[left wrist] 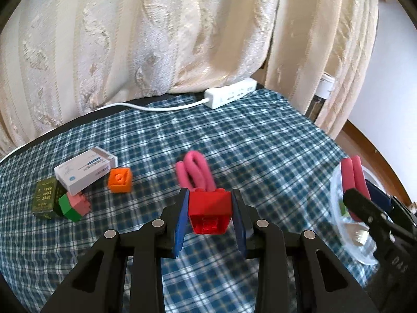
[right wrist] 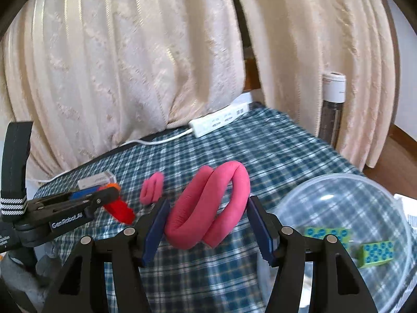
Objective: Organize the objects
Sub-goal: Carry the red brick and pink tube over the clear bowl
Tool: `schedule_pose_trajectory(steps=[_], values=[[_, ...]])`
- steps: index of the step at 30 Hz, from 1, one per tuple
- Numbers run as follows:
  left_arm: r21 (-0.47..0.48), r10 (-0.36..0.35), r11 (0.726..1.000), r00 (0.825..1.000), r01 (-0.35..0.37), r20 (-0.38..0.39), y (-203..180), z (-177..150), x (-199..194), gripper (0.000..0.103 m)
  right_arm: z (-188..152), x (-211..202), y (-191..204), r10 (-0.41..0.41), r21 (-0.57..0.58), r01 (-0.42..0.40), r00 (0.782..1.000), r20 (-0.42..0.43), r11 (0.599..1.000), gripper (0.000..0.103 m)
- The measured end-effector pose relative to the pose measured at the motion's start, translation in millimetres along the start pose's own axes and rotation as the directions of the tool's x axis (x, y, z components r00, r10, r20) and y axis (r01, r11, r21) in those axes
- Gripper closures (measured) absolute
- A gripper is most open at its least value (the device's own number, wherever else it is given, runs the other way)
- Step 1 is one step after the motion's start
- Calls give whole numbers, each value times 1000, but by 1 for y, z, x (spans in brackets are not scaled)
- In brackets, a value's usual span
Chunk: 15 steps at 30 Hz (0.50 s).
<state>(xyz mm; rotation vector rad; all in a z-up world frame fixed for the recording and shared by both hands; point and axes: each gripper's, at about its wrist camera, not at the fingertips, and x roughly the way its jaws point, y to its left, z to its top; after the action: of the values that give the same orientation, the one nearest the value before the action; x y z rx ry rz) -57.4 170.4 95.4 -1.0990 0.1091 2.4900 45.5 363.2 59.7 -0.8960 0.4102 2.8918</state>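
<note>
Above the plaid cloth (left wrist: 234,135) I have my left gripper (left wrist: 210,208) clamped on a red brick (left wrist: 209,204) and my right gripper (right wrist: 207,224) pinching a pink foam loop (right wrist: 208,208) beside the clear bowl (right wrist: 338,182), which already holds what look like two green blocks (right wrist: 375,254), while another loop (left wrist: 194,173), an orange block (left wrist: 120,180) and boxes (left wrist: 83,169) remain.

Close wrist views, shared checked tablecloth (left wrist: 260,140).

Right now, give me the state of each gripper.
Left gripper: closed on the red block.
Right gripper: closed on the pink foam loop.
</note>
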Motion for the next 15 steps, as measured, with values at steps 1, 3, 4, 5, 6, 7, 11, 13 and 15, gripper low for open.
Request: schedule_pose_trajectory(steps=[1,3,4,5,6,7,11,13,15], values=[[5,-7,1000,1000,7,2,-3,1,-1,70,1,-3,-5,-8,10,8,1000,8,1000,39],[13,-21,1000,1000,21,5,-10,3,-3,70,4,-10,-16,-25,26,24,999,24,999,39],[19,-32,999,999,32,7,-15,4,-4,70,5,-13,-20,-32,34,31,999,32,999,39],[22,-38,999,999,38,7,-17,5,-5,70,6,-16,-25,-40,42,39,998,39,998,39],[27,-49,998,999,49,7,-22,6,-5,70,7,-19,-29,-48,48,46,998,46,998,39],[31,-57,998,998,57,8,-25,7,-6,70,8,-21,-34,-57,55,55,997,52,997,39],[58,-81,995,997,80,13,-41,11,-7,70,10,-30,-56,-96,84,91,993,68,992,39],[70,-93,993,996,92,12,-50,12,-7,70,10,-33,-67,-114,101,106,991,71,989,39],[84,-106,991,994,105,10,-60,14,-6,70,9,-36,-79,-134,121,124,988,72,985,39]])
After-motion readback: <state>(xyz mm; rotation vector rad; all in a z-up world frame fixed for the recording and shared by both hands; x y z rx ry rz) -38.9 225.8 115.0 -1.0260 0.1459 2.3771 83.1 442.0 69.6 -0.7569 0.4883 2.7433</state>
